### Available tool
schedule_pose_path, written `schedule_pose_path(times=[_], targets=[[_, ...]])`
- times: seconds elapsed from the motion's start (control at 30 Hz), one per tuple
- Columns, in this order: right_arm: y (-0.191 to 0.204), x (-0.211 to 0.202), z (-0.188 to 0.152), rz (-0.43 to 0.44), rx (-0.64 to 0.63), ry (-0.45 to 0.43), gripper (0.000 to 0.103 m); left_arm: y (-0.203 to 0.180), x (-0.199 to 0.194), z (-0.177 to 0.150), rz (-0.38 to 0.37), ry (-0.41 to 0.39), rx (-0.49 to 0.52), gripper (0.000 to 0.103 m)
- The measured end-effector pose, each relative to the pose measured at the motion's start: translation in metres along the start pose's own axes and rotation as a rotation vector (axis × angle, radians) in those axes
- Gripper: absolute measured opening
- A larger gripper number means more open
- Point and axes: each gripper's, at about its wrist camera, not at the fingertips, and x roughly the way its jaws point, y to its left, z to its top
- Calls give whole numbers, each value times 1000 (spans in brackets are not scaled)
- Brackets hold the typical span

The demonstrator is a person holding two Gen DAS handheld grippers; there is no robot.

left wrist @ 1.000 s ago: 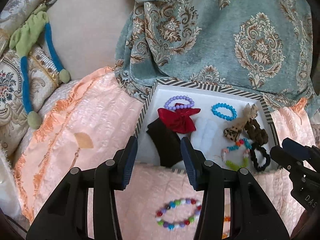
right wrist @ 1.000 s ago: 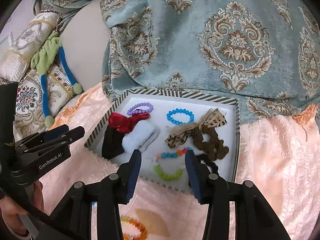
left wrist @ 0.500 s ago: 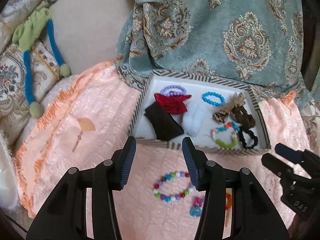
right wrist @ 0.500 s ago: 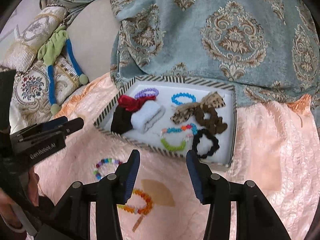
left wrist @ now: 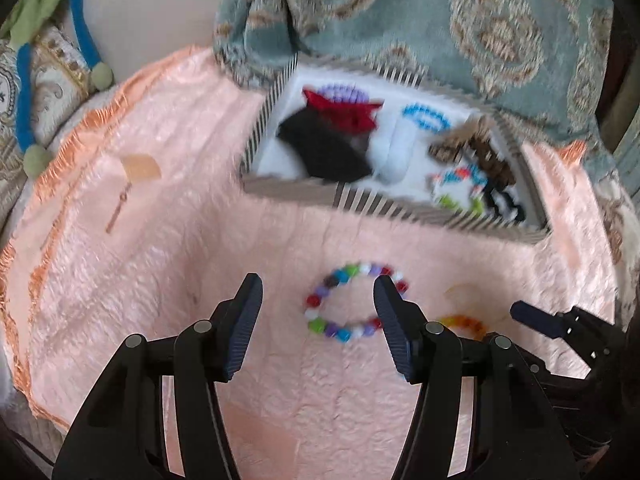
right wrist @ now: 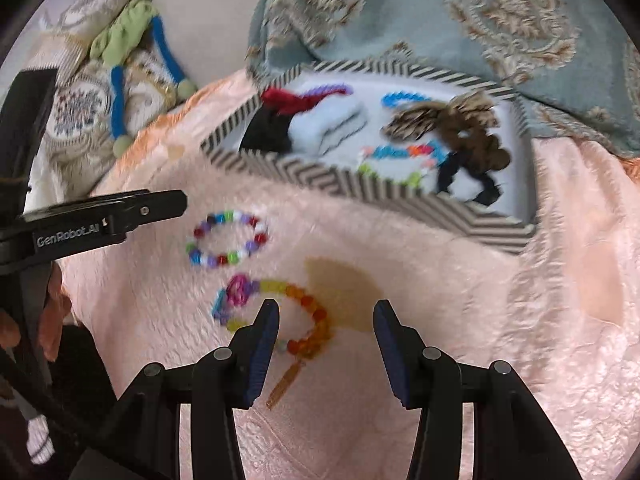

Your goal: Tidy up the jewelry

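A striped box [left wrist: 384, 204] [right wrist: 320, 176] on the peach bedspread holds several bracelets, scrunchies and bows. In front of it lie a multicoloured bead bracelet [left wrist: 354, 300] [right wrist: 226, 238], an orange and yellow bead bracelet [right wrist: 300, 320] [left wrist: 464, 326] and a small pink and blue piece [right wrist: 236, 292]. My left gripper [left wrist: 318, 308] is open and empty, its fingers on either side of the multicoloured bracelet, above it. My right gripper [right wrist: 326, 336] is open and empty, over the orange bracelet's right part.
A teal patterned blanket [left wrist: 440, 20] [right wrist: 440, 12] lies behind the box. Embroidered cushions with a green and blue tie [left wrist: 24, 60] [right wrist: 120, 60] are at the left. The bedspread's fringed edge [left wrist: 24, 240] runs down the left side.
Both grippers have pulled back from the box toward the near side. The loose bracelets on the bedspread have come into view between their fingers. Both stay open.
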Motion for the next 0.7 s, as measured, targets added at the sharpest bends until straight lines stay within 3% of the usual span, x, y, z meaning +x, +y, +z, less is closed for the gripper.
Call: schedule_pose_path(times=[0.13, 0.37, 0.4, 0.53, 0.7], targets=[[2, 15, -6, -17, -24, 11, 47, 6, 23, -5, 28, 44, -4, 58], [-2, 18, -8, -67, -46, -38, 16, 2, 47, -5, 46, 55, 22, 57], [-4, 16, -7, -62, -42, -40, 10, -1, 48, -5, 52, 48, 40, 54], [-8, 9, -4, -29, -11, -47, 9, -3, 44, -1, 52, 35, 45, 13], [-10, -18, 3, 21, 22, -99, 9, 1, 28, 6, 21, 16, 17, 8]])
